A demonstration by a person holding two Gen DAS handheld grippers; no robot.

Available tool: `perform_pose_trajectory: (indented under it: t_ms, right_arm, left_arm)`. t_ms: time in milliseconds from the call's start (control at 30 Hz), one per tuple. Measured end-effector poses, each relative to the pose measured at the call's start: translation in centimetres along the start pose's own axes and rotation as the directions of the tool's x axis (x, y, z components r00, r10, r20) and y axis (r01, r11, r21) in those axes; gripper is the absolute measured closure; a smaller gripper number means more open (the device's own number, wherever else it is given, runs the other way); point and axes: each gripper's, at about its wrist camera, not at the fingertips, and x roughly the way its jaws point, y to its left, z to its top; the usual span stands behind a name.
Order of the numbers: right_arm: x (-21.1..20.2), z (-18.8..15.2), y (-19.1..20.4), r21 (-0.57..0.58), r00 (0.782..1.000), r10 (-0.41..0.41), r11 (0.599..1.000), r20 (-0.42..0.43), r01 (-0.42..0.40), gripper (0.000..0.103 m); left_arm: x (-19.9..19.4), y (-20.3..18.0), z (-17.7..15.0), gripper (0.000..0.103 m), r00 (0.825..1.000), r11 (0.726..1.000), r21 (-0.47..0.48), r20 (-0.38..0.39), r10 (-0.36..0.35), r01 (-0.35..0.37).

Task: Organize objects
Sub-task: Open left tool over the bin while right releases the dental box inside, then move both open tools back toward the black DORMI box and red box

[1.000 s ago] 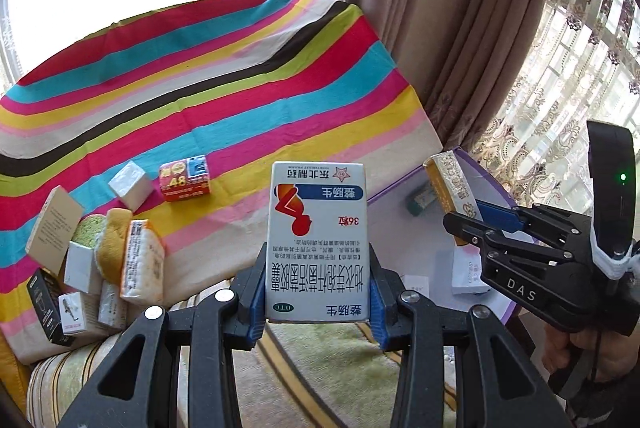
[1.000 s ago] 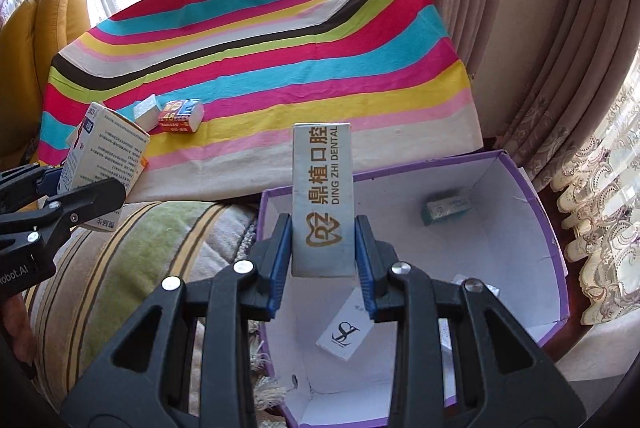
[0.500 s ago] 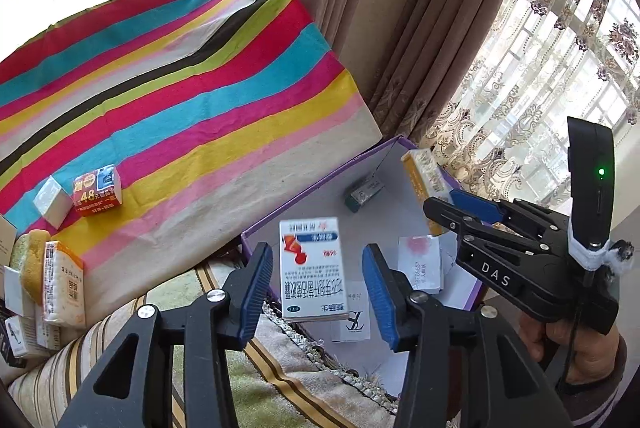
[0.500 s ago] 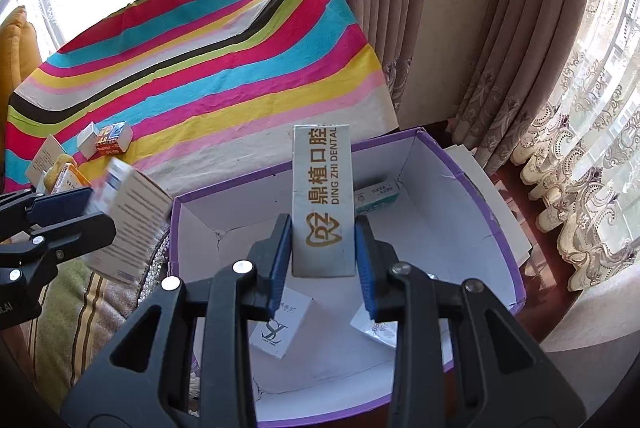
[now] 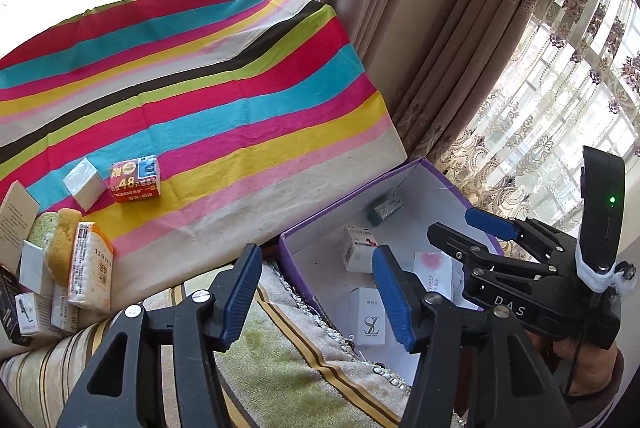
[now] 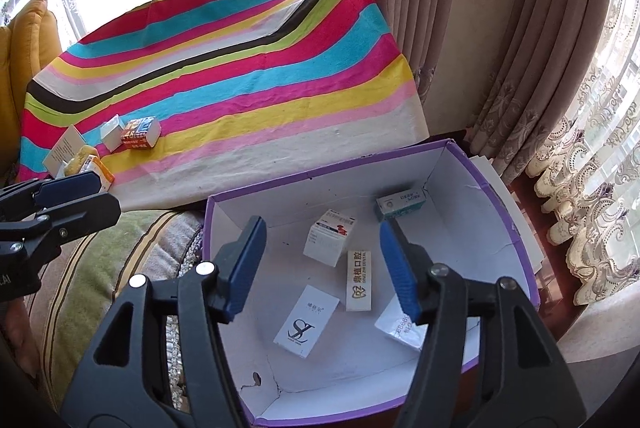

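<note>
A purple box with a white inside (image 6: 496,195) (image 5: 444,179) sits beside the striped table. In it lie the white medicine box (image 6: 330,236) (image 5: 357,254), the tall dental box (image 6: 359,280), an "SL" box (image 6: 306,322) (image 5: 368,316), a teal box (image 6: 400,203) (image 5: 387,207) and a white packet (image 6: 402,326) (image 5: 434,278). My left gripper (image 5: 318,298) is open and empty above the box's near left edge. My right gripper (image 6: 322,270) is open and empty over the box; it also shows in the left wrist view (image 5: 472,232).
On the striped cloth (image 5: 224,107) stand a red "48" box (image 5: 135,179) and a silver box (image 5: 83,183). Several more boxes and a sponge (image 5: 60,248) crowd the left edge. A striped cushion (image 5: 280,368) lies in front. Curtains (image 6: 540,47) hang at right.
Both grippers have opened. The medicine box has dropped from my left gripper into the purple box, and the dental box has dropped from my right gripper into it.
</note>
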Motion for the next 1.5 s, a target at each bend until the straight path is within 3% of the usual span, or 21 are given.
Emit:
perform_pose_trajectory:
  t_ms: [467, 767, 1033, 1500]
  right_arm:
    - [-0.8, 0.6, 6.4, -0.128, 0.998, 0.056, 0.99, -0.01, -0.057, 0.039]
    - [-0.7, 1.2, 10.2, -0.188, 0.994, 0.106, 0.976, -0.025, -0.109, 0.032]
    - [0.6, 2.3, 13.6, -0.26, 0.991, 0.127, 0.956, -0.048, -0.135, 0.029]
    - [5.2, 5.9, 18.9, -0.241, 0.975, 0.188, 0.947, -0.119, -0.212, 0.022]
  left_arm:
    - [-4.0, 6.8, -1.1, 0.044, 0.995, 0.989, -0.129, 0.067, 0.075, -0.066]
    - [-6.6, 13.4, -2.4, 0.044, 0.987, 0.957, -0.271, 0.09, 0.134, -0.105]
    - [-8.2, 19.0, -3.5, 0.044, 0.972, 0.909, -0.378, 0.078, 0.222, -0.178]
    - [-8.9, 27.9, -5.4, 0.044, 0.938, 0.774, -0.554, -0.04, 0.345, -0.308]
